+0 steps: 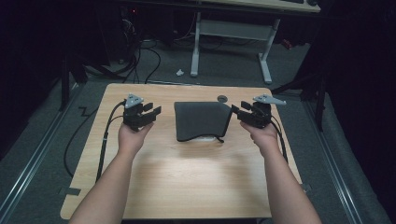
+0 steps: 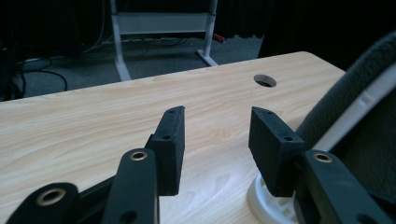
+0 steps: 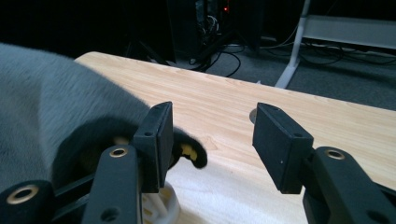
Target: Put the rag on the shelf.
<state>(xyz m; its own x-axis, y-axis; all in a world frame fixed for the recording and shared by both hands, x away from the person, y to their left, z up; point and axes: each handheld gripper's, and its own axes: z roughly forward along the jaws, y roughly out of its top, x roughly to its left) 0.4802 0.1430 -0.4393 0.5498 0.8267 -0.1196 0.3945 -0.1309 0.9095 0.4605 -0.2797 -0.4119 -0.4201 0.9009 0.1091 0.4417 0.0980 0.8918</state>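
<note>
From the high view, a dark grey cloth [image 1: 201, 120] lies draped over something white in the middle of the wooden counter [image 1: 187, 182], with my left claw [image 1: 150, 112] just off its left edge and my right claw [image 1: 238, 113] just off its right edge. Both hang above the wood.

In the left gripper view, my left claw [image 2: 217, 140] stands open with bare counter between its jaws. The cloth [image 2: 355, 84] rises at the right over a white ribbed base [image 2: 268, 203].

In the right gripper view, my right claw [image 3: 212, 140] gapes wide and holds nothing. The cloth [image 3: 51, 107] bulges at the left over a white slotted rim [image 3: 161, 205]. I cannot read any writing.
</note>
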